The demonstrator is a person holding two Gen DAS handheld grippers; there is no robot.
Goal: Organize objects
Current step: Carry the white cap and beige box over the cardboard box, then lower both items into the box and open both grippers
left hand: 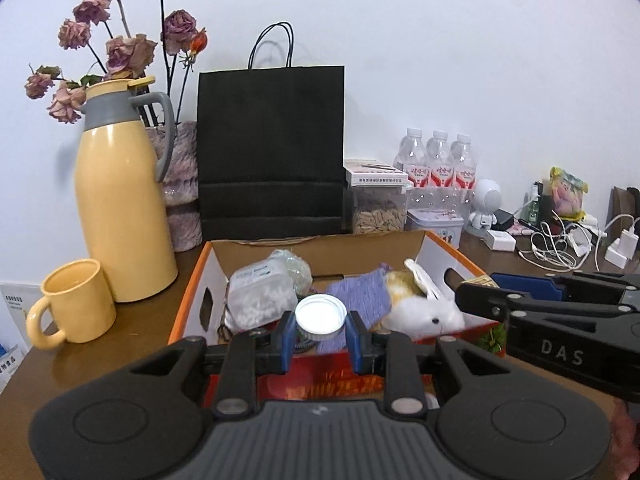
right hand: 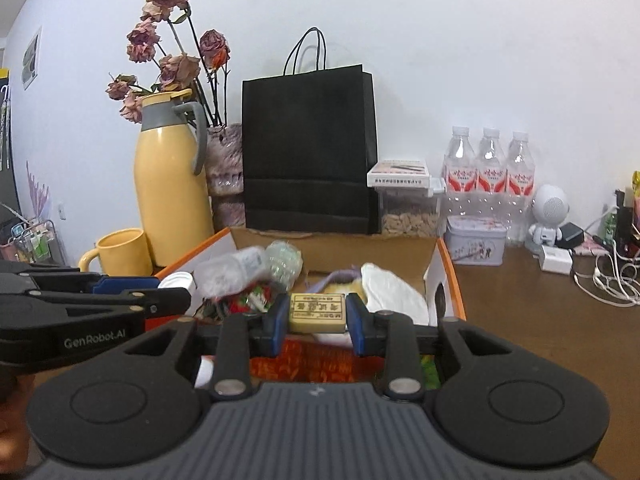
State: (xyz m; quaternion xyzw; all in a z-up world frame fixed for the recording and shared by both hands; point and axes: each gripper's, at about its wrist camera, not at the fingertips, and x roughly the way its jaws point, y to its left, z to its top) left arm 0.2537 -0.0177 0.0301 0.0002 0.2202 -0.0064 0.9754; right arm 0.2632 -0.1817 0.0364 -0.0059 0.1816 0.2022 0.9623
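Brown wood makes up the table [right hand: 532, 320], and the biggest thing on it is a black paper bag [left hand: 271, 148] standing against the wall, right behind an open cardboard box [left hand: 320, 246] with orange edges. To the bag's left a yellow thermos jug [left hand: 120, 200] stands before a vase of dried roses [left hand: 120, 44], with a yellow mug [left hand: 74, 302] just beside it. To the right sit three water bottles [right hand: 490, 168], a clear tub of seeds [right hand: 408, 212], a small tin [right hand: 474, 246] and a tangle of white cables [left hand: 560, 244].

Inside the box lie a white plush rabbit [left hand: 424, 312], a purple knitted cloth [left hand: 360, 296] and a clear plastic tub [left hand: 260, 296].

Over the box's near edge, the left gripper [left hand: 321, 332] is clamped on a white-capped jar [left hand: 321, 316], and the right gripper [right hand: 318, 320] pinches a small tan eraser-like block [right hand: 317, 313].
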